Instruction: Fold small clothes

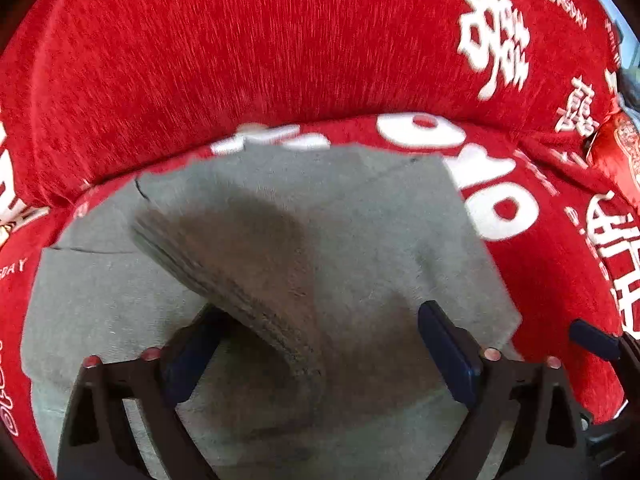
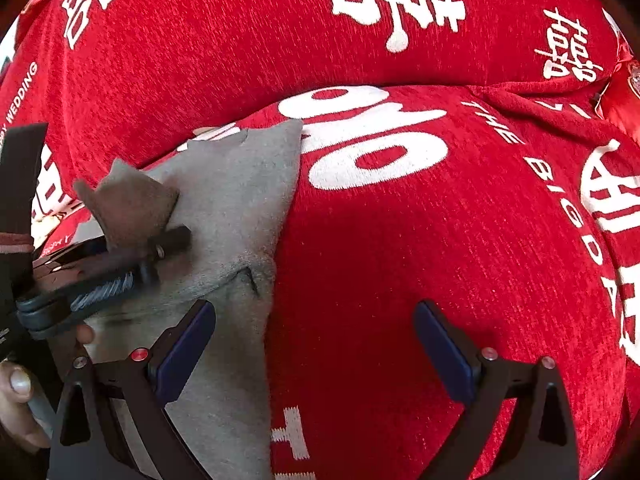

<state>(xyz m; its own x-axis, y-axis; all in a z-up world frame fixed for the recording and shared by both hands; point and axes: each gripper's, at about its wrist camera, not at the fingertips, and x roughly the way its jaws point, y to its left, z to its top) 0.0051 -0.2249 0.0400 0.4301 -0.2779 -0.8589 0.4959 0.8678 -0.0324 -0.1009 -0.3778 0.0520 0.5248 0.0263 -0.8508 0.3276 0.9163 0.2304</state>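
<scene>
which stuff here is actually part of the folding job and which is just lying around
Part of the job:
- grey garment, a flap of it raised between the open fingers
- left gripper, open
- right gripper, open, over the garment's edge

Just lying about:
- red sofa cover with white lettering
- red satin cushion at the far right
</scene>
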